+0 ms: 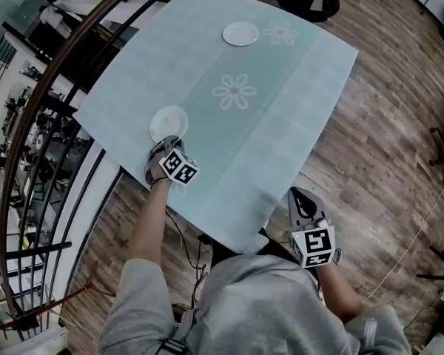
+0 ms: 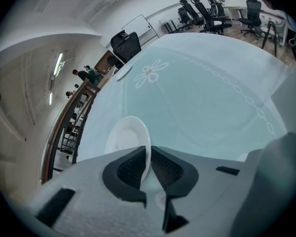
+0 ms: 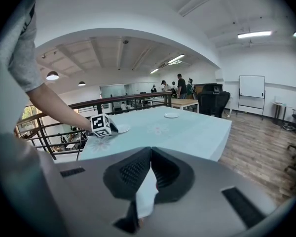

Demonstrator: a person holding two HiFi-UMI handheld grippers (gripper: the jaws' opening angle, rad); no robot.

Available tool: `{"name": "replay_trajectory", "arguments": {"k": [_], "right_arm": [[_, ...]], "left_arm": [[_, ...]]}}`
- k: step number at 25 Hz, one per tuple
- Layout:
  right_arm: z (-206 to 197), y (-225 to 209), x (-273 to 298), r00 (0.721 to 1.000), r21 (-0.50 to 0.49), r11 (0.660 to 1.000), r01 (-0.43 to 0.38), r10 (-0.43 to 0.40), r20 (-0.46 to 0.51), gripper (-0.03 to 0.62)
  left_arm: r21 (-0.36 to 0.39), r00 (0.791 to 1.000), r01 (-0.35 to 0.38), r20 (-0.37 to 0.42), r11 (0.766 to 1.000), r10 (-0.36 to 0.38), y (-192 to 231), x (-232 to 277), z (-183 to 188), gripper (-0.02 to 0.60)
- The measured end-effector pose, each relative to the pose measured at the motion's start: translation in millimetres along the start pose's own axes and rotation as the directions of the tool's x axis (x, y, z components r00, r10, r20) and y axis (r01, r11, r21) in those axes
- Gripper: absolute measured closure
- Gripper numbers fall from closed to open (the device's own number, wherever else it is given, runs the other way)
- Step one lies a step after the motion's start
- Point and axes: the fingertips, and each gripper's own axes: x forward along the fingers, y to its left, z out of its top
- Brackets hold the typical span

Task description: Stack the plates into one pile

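Two white plates lie on the pale teal tablecloth (image 1: 281, 124). The near plate (image 1: 168, 121) sits by the table's left edge, and my left gripper (image 1: 166, 146) is shut on its near rim. In the left gripper view the rim of this plate (image 2: 127, 136) stands upright between the dark pads (image 2: 130, 168). The far plate (image 1: 240, 33) rests alone near the table's far edge, also visible as the far plate (image 2: 122, 72) and far plate (image 3: 171, 115). My right gripper (image 1: 299, 197) hangs off the table's near corner, shut with nothing in it.
A dark curved railing (image 1: 37, 102) runs along the table's left side above a drop. Wooden floor (image 1: 385, 124) lies to the right. Office chairs (image 2: 207, 14) and a whiteboard (image 3: 252, 86) stand beyond the table, with people (image 3: 180, 85) far off.
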Motion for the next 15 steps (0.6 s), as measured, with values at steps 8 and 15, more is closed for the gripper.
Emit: {"name": "replay_trajectory", "arguments": {"k": [8,15], "right_arm": [[4.0,-42.1,-17.7,0.999,0.007,1.0,0.022,-0.022,0.031,0.567],[12.3,-76.7,-19.8,0.995,0.057,0.997,0.06,-0.064,0.075,0.567]], "left_arm": [[-0.307,0.994,0.108,0.055,0.946,-0.096,-11.7,-3.8,13.8,0.477],[-0.593,0.967,0.141,0.254,0.793,0.018,0.3,-69.5,26.0,0.469]]}}
